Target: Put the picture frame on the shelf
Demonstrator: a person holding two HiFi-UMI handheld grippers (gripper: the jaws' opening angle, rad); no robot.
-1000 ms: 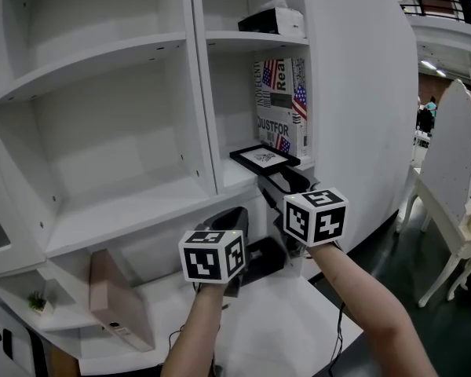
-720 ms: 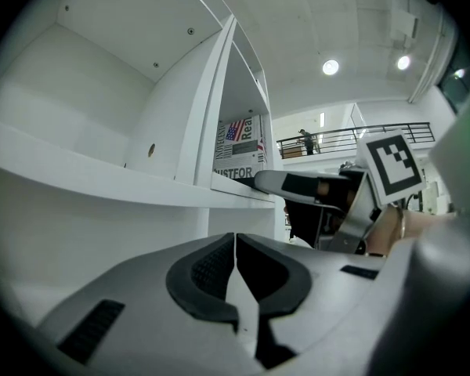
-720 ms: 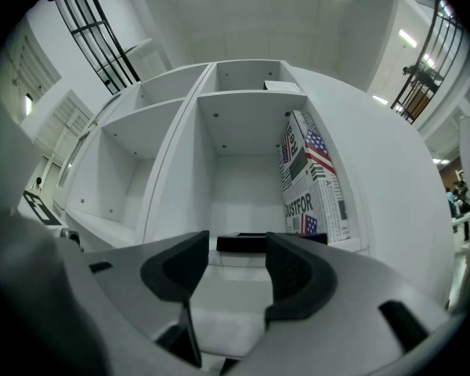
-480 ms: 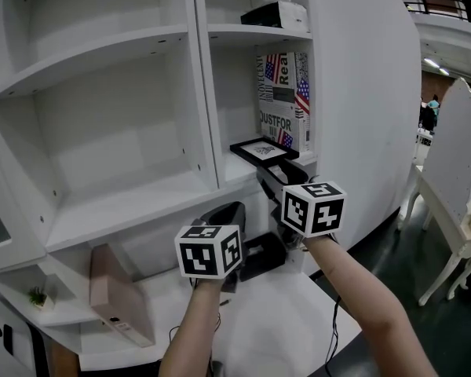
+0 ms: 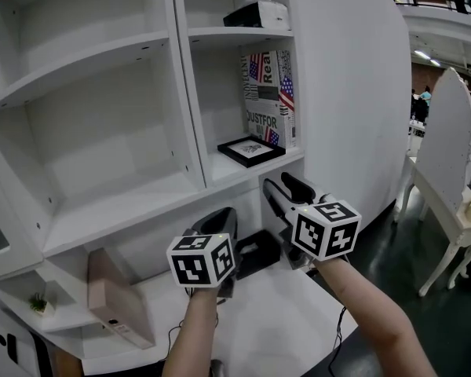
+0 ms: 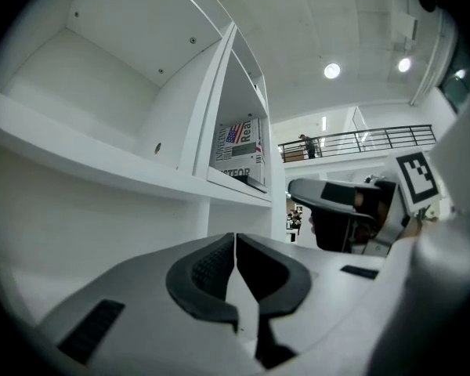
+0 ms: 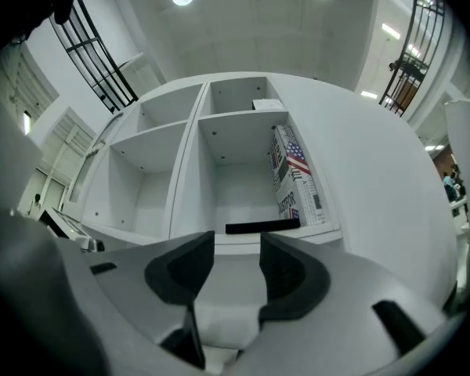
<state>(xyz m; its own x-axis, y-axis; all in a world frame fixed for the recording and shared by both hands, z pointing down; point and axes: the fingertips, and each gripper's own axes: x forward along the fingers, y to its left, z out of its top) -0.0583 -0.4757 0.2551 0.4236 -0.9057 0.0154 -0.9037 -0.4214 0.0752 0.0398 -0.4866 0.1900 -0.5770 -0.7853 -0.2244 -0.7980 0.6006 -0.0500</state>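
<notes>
Now the picture frame (image 5: 251, 150) lies flat on the shelf (image 5: 220, 166) in the right-hand column of the white unit, just in front of the upright flag-printed box (image 5: 268, 96) and clear of both claws. The right claw (image 5: 283, 188) hangs below and in front of that shelf's edge, released: its jaws stand apart with nothing between them, though they have just been closing somewhat. The left claw (image 5: 220, 220) sits lower and further left, pointing level, its jaws clenched together on nothing.
</notes>
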